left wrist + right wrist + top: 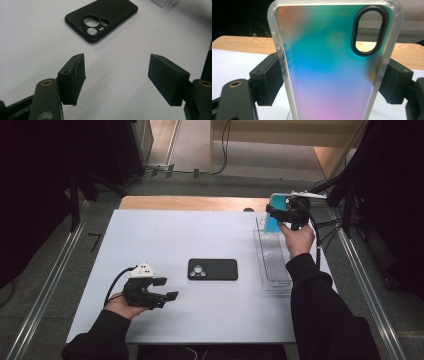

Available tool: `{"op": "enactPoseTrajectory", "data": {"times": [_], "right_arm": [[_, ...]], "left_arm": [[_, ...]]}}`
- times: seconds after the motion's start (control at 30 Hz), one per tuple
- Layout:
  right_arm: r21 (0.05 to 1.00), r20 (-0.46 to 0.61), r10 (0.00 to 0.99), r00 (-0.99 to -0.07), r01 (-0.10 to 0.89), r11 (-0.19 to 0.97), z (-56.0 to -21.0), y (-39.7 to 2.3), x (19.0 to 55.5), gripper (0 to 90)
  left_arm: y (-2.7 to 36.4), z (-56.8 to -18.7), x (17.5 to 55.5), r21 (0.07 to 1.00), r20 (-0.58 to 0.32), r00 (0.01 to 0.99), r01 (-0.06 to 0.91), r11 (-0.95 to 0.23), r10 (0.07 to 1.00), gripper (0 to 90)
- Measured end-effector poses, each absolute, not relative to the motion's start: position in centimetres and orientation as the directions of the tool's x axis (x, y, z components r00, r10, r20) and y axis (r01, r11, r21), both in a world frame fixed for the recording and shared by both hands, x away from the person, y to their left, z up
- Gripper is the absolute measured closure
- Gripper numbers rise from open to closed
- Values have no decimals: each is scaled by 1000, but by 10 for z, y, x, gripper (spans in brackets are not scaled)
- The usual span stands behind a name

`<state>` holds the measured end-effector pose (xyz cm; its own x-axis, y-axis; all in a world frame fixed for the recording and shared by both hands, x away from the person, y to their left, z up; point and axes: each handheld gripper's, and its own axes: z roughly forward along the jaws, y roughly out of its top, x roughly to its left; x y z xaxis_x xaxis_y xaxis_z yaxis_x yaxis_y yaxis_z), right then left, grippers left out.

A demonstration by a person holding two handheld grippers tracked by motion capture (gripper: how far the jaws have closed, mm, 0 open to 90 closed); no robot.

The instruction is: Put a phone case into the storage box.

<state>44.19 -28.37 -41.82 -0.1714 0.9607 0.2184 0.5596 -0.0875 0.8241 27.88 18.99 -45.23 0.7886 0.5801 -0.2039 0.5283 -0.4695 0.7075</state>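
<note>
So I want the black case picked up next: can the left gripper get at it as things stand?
Probably yes. The left gripper stands open with nothing between its fingers, and bare table lies between it and the black case.

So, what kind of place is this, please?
Probably a lab or workshop set up for recording: a white table between metal floor rails, cables on the floor, and hand-held grippers, the right gripper holding an iridescent phone case.
</note>
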Motion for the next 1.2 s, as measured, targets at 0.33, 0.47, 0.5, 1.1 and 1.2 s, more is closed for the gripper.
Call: {"op": "enactPoseTrajectory", "data": {"times": [0.33, 0.47, 0.5, 1.1, 1.2], "right_arm": [[804, 193, 969, -156, 590, -65, -438, -277, 463, 156], [790, 209, 969, -133, 607, -87, -446, -278, 471, 155], [787, 208, 970, -129, 611, -87, -447, -278, 473, 154], [774, 196, 974, -117, 628, -80, -454, -274, 481, 147], [769, 190, 974, -123, 635, -70, -455, -273, 481, 147]], "left_arm": [[189, -452, 278, 704, -202, 792, 526, -476, 576, 305], [189, -453, 278, 705, -204, 792, 527, -475, 576, 305], [189, -453, 278, 704, -203, 793, 527, -477, 575, 305], [187, -453, 278, 700, -204, 796, 525, -484, 570, 305], [187, -454, 278, 702, -204, 796, 525, -482, 569, 305]]}}
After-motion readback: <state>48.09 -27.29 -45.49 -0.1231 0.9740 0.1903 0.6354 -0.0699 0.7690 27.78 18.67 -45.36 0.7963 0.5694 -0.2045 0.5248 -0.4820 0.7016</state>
